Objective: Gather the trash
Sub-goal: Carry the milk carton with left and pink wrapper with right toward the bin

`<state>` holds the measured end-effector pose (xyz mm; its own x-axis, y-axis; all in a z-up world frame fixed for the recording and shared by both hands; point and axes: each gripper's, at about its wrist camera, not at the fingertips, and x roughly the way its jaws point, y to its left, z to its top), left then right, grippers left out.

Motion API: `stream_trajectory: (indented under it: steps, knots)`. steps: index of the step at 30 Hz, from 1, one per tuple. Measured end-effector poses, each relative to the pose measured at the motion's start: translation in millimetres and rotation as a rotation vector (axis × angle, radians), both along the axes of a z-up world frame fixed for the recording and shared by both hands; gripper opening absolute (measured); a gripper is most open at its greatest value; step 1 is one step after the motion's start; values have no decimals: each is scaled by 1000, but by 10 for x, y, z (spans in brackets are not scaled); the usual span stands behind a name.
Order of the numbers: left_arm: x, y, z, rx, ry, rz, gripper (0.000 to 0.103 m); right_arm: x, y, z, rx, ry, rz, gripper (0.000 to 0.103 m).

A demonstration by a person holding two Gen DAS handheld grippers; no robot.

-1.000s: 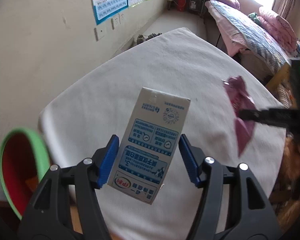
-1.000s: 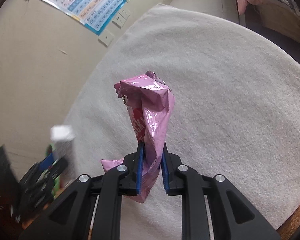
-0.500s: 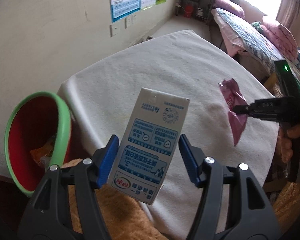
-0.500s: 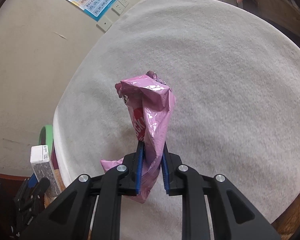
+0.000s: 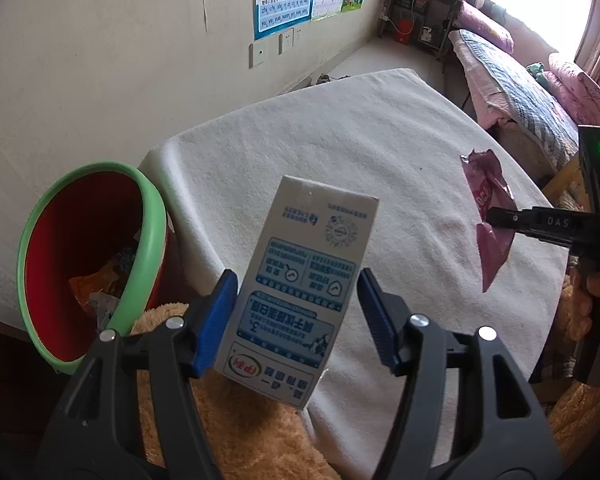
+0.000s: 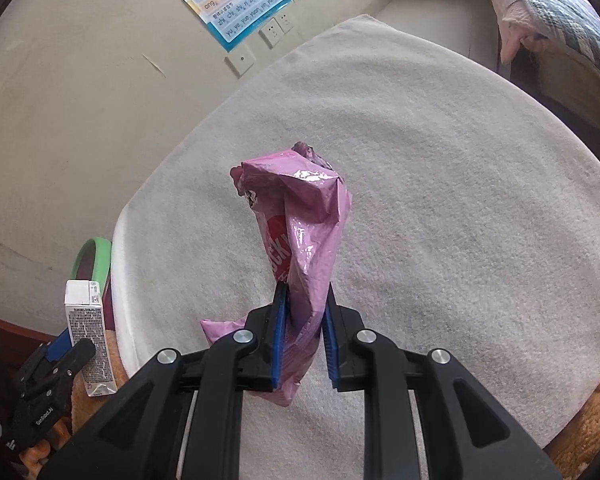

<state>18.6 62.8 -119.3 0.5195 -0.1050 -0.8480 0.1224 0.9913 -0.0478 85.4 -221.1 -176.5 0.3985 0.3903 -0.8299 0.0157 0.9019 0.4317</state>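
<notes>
1. The bin (image 5: 92, 264) is red inside with a green rim; it stands at the left edge of the table, beside the white cloth (image 5: 340, 152).
2. Inside the bin lie some crumpled wrappers (image 5: 104, 280), orange and maybe blue; the view there is dark, so I cannot tell more.
3. The left gripper (image 5: 296, 312) holds the milk carton (image 5: 300, 280) between its blue pads, in the air, to the right of the bin.
4. The right gripper (image 6: 303, 336) is closed narrow on the pink wrapper (image 6: 300, 224), above the cloth.
5. A hand (image 5: 588, 300) holds the right gripper's handle.
</notes>
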Motion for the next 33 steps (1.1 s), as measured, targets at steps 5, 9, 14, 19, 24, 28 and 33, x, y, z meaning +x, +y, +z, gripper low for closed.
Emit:
stream_trajectory:
  steps: [5,9,14,19,24,28,33]
  knots:
    - [5,-6,1,-1,0,2,59,-11,7,-14,-4,-1,-1,17]
    - [8,-1,6,1,2,-3,59,-17,4,-45,2,13,-1,17]
    - [15,17,19,2,-8,6,59,-15,-4,-60,6,17,-2,17]
    - [35,51,57,3,-25,30,56,-28,19,-15,-8,-7,6,17]
    - [38,125,79,-17,-33,49,55,-86,64,131,-44,-45,25,17]
    - [6,213,148,-30,-62,59,54,-205,144,426,-90,-132,34,17]
    - [-15,443,214,-52,-93,99,54,-386,384,750,-169,-229,60,17]
